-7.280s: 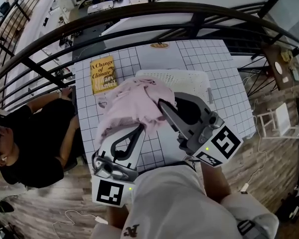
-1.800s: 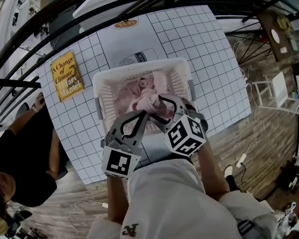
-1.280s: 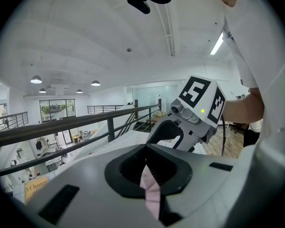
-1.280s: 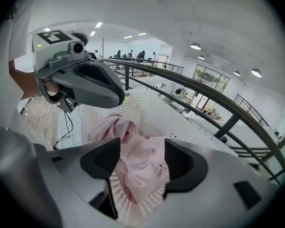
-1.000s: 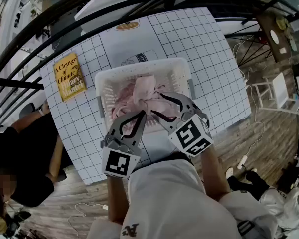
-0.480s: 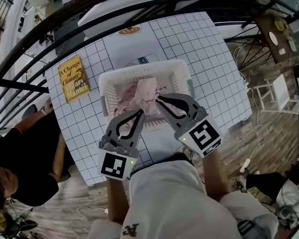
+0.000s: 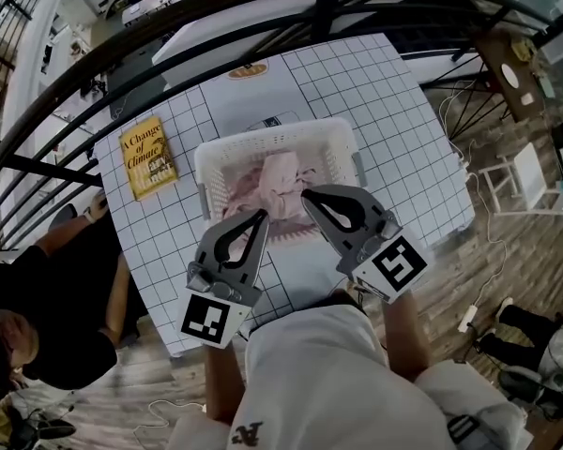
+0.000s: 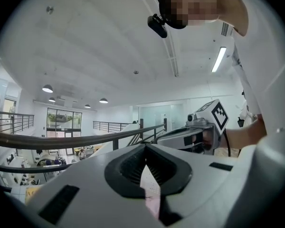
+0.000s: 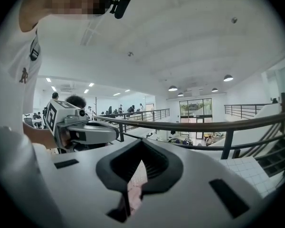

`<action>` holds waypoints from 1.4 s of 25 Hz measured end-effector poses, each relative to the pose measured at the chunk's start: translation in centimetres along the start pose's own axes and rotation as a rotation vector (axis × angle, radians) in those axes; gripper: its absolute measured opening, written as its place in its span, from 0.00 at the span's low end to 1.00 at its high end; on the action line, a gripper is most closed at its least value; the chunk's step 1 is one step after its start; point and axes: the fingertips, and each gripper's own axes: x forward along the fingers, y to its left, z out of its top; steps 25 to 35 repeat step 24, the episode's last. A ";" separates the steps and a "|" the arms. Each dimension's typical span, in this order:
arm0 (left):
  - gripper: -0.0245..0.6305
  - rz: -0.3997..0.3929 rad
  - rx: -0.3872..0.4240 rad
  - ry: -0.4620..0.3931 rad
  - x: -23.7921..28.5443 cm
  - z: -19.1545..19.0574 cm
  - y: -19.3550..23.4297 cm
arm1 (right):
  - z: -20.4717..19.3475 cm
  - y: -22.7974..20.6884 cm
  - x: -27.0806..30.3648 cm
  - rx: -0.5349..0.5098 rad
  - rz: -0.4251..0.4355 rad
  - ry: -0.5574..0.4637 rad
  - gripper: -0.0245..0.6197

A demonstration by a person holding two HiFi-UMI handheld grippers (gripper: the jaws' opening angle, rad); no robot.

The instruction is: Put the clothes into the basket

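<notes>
Two tools show in the head view, the left tool and the right tool, both closed and empty. The pink clothes lie inside the white basket on the gridded surface, its long side running left to right, just above the tips and nearer the right one. The left gripper view shows that tool's jaws meeting at the tip, only a pink sliver showing below them, and the right gripper view shows jaws that have just been closing, gripping nothing.
</notes>
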 end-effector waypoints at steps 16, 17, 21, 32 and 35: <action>0.04 0.013 0.001 -0.032 -1.8 0.8 -0.5 | 0.7 1.8 -1.0 0.017 -0.023 -0.016 0.06; 0.04 0.013 0.001 -0.032 -1.8 0.8 -0.6 | 0.6 1.8 -1.0 0.014 -0.023 -0.015 0.06; 0.04 0.017 0.000 -0.030 -1.9 0.8 -0.6 | 0.6 1.8 -0.9 0.001 -0.023 -0.018 0.06; 0.04 0.018 -0.001 -0.029 -2.0 0.9 -0.4 | 0.6 1.8 -0.8 0.000 -0.024 -0.016 0.06; 0.04 0.018 -0.001 -0.029 -2.0 0.9 -0.4 | 0.6 1.8 -0.8 0.000 -0.024 -0.016 0.06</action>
